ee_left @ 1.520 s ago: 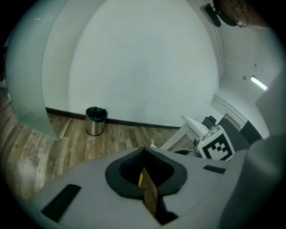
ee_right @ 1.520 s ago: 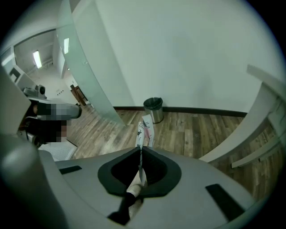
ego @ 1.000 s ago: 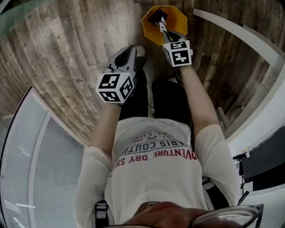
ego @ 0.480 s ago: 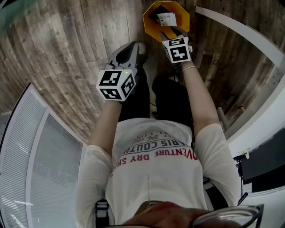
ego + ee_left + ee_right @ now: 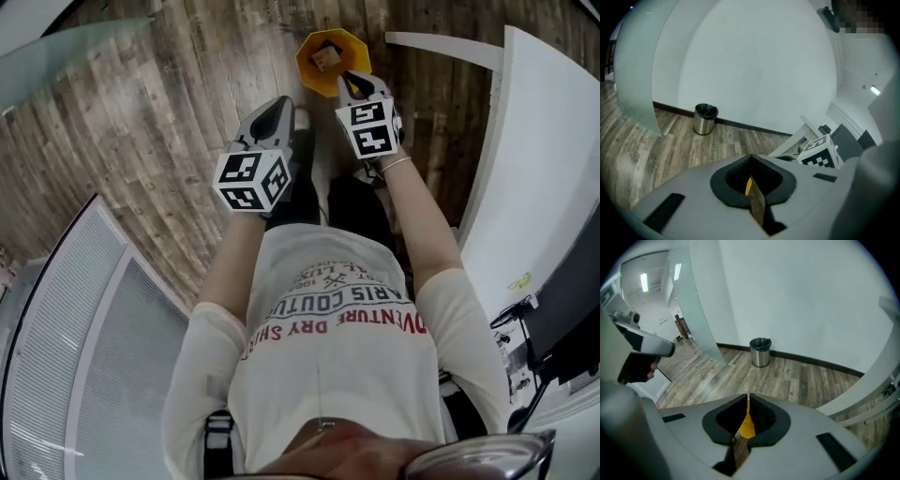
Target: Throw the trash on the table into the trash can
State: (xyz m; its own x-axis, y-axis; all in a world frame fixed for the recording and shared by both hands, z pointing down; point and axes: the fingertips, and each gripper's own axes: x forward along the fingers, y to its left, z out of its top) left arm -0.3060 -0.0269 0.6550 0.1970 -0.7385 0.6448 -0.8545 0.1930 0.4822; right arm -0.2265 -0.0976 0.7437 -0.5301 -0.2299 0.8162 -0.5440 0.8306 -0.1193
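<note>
An orange trash can [image 5: 306, 67] stands on the wood floor in the head view, with a piece of trash [image 5: 325, 57] lying inside it. My right gripper [image 5: 353, 82] hangs just above and beside the can's near rim. Its jaws have just been closing and stand shut with nothing between them. In the right gripper view [image 5: 747, 401] a sliver of the orange can [image 5: 747, 426] shows through the slit between the jaws. My left gripper [image 5: 278, 105] hovers over the floor to the can's left, also shut and empty, as the left gripper view [image 5: 751, 161] shows.
A white table [image 5: 539, 141] curves along the right. A silver bin [image 5: 761, 351] [image 5: 705, 119] stands against the far white wall. A frosted glass panel [image 5: 696, 301] rises at the left. A white slatted surface [image 5: 66, 347] lies at the lower left.
The right gripper let its trash drop into the orange can, then its jaws came together again. Both grippers have risen, and the can looks smaller and farther below.
</note>
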